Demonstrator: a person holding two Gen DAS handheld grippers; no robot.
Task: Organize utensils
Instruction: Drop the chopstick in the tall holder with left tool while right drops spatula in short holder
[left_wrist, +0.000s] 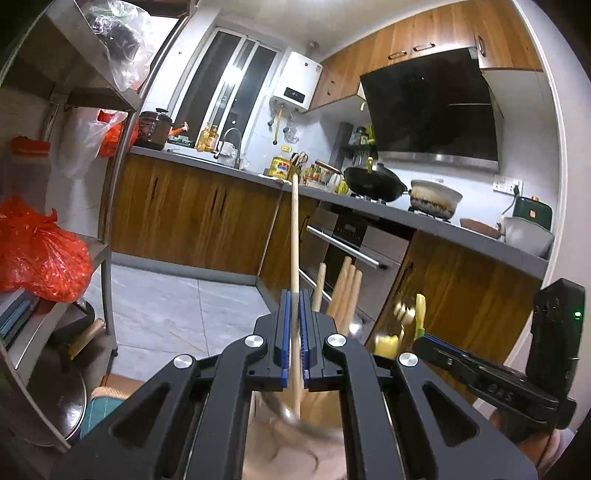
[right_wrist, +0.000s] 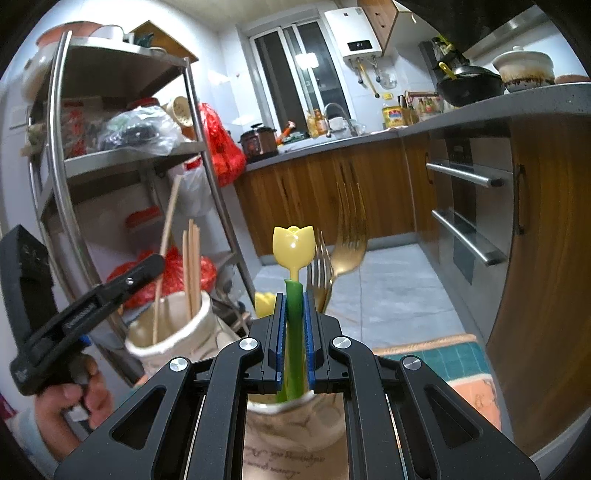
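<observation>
Clamping a long, pale wooden handle, the left gripper is standing closed on it, its blue ribbed pads pressing the round stick from both sides. The handle is rising straight above the pads, and its lower end is running down to a blurred, shiny metal bowl that looks like a ladle's, just over a cream ceramic holder beneath the gripper. Beyond the pads, several other round wooden handles are leaning together.

The right gripper is likewise gripping shut, on the smooth green plastic stem of a tulip-shaped utensil, whose glossy yellow flower head is standing upright above the pads. The stem is dropping into the mouth of a beige, cylindrical ceramic utensil holder printed with faint script. Just right of the tulip, two gold metal forks are sticking up with tines uppermost, the farther one blurred.

In the right wrist view, a second cream ceramic holder is sitting to the left, carrying thin wooden chopsticks and the long handle. A hand is squeezing the black handle of the left gripper there.

Behind, a steel rack is bearing crinkled red and clear plastic bags, and a grey bench over wood-grain cabinets is carrying a black wok.
</observation>
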